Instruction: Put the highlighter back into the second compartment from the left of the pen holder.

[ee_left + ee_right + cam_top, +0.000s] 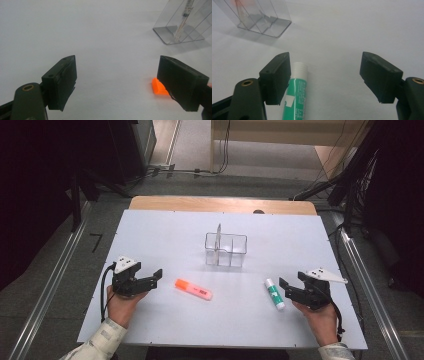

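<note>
From the high view, the left gripper [150, 279] rests spread wide, with the orange highlighter [193, 289] lying just beyond its jaws. The right gripper [291, 289], likewise spread, has the green glue stick [274, 294] just beside its tips. A clear organizer [226, 249] stands farther ahead between them on the table [165, 235].

In the left gripper view, the highlighter's end [158, 86] peeks from behind the right-hand jaw, and the organizer [182, 22] is well ahead to the right.

In the right gripper view, the glue stick [295, 90] lies against the left-hand jaw's inner side; nothing blocks it.

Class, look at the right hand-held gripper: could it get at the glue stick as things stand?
Probably yes. The right hand-held gripper is open beside the glue stick, which lies flat on the table with nothing between them.
</note>
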